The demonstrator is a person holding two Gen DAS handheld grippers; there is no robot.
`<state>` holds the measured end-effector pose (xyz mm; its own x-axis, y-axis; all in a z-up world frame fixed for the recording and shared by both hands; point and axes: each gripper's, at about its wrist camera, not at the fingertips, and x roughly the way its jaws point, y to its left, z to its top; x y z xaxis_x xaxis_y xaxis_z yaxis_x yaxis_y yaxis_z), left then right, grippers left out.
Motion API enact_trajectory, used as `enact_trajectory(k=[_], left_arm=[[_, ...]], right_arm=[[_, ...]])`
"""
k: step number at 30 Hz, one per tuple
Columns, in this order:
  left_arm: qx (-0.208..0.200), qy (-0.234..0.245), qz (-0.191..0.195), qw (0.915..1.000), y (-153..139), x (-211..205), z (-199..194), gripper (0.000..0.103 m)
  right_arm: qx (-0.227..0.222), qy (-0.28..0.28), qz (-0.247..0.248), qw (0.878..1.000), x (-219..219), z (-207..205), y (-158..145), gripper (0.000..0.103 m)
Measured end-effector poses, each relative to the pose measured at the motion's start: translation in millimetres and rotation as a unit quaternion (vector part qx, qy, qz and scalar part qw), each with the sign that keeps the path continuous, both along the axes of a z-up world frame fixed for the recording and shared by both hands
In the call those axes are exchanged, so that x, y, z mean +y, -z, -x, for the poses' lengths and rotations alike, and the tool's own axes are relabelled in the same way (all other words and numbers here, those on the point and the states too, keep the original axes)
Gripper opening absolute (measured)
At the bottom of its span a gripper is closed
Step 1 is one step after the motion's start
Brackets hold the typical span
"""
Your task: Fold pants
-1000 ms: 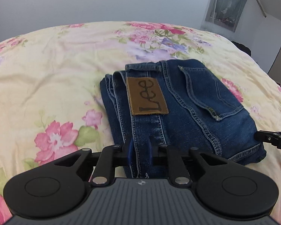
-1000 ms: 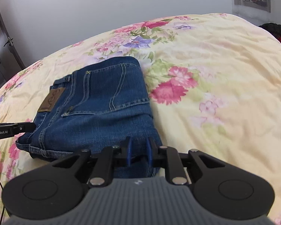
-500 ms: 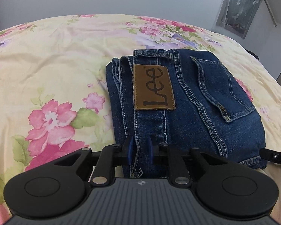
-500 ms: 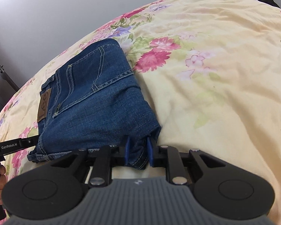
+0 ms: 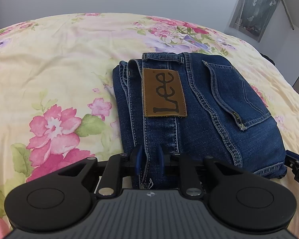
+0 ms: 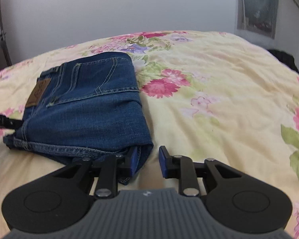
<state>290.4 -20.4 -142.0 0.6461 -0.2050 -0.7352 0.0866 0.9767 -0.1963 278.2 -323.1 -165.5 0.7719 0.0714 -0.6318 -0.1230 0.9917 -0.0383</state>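
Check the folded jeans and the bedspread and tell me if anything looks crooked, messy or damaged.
Nothing stands out. The jeans lie in a compact folded stack on the flowered bedspread, leather patch up, with no tear or stain visible. Only the near hem sticks out slightly beside the left gripper.

A bed (image 5: 49, 59) covered with a pale yellow sheet printed with pink flowers carries a folded pair of blue jeans (image 5: 219, 103), brown label patch up, lying flat.

Matte black two-finger left gripper (image 5: 149, 159) with blue pads, silver screws, ribbed grey housing, round black side discs, matching right gripper (image 6: 148, 162)
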Motion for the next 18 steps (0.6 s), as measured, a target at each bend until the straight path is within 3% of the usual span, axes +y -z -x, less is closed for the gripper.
enact_trajectory(k=[2,4,7,10,15,18], left_arm=[[-0.001,0.001,0.0,1.0,-0.4,0.1,-0.2,0.022],[-0.002,0.002,-0.002,1.0,-0.5,-0.3,-0.3,0.022],[-0.004,0.0,-0.007,1.0,-0.4,-1.9,0.2,0.024],[-0.001,-0.003,-0.006,1.0,-0.6,-2.3,-0.1,0.024],[0.003,-0.003,-0.004,1.0,-0.1,-1.3,-1.7,0.024],[0.005,-0.006,-0.004,1.0,0.1,-0.1,-2.0,0.024]], right_arm=[[-0.016,-0.014,0.032,0.999,3.8,-4.7,3.0,0.028],[-0.017,-0.021,0.021,0.999,0.2,-9.9,5.9,0.027],[-0.017,-0.021,-0.005,1.0,-2.4,-8.2,0.2,0.0],[-0.026,-0.01,-0.005,1.0,-0.1,7.9,-14.8,0.0],[0.042,0.002,-0.042,0.998,-11.6,4.0,-2.6,0.0],[0.057,0.0,-0.046,0.997,-9.3,4.2,0.8,0.0]])
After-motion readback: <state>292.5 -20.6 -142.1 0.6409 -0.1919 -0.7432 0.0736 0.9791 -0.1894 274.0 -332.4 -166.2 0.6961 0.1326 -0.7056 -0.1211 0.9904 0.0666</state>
